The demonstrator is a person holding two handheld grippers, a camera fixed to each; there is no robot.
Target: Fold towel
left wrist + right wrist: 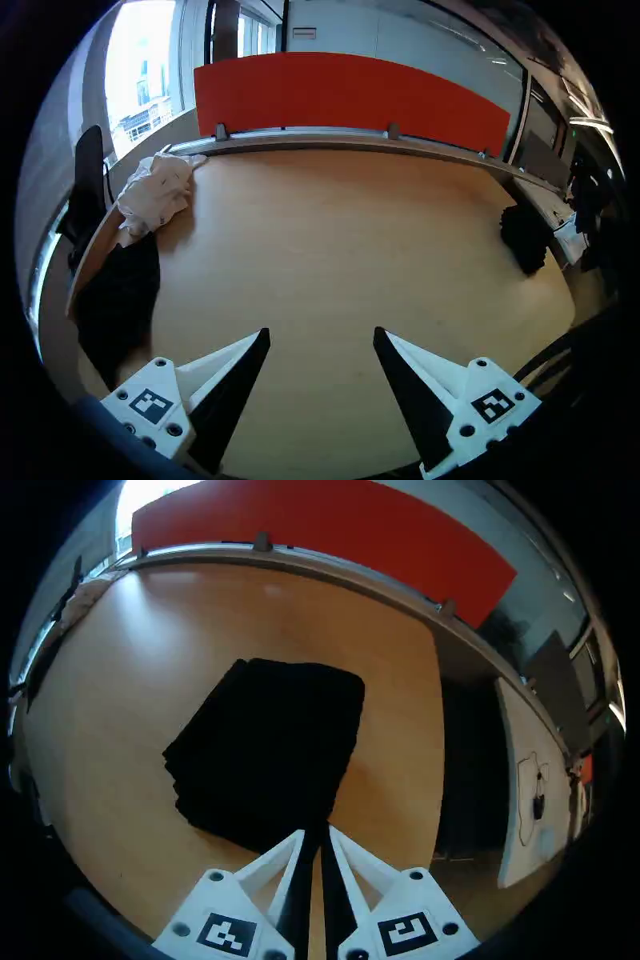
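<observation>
Towel [268, 752] black, folded rectangle, smooth wooden table [120, 680]

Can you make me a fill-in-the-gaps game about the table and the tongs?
1. The folded towel lying on the wooden table is ____ in colour.
2. The left tongs are wide ____.
3. The panel standing along the table's far edge is ____.
4. The crumpled cloth near the table's corner is ____.

Missing words: black, open, red, white.
</observation>
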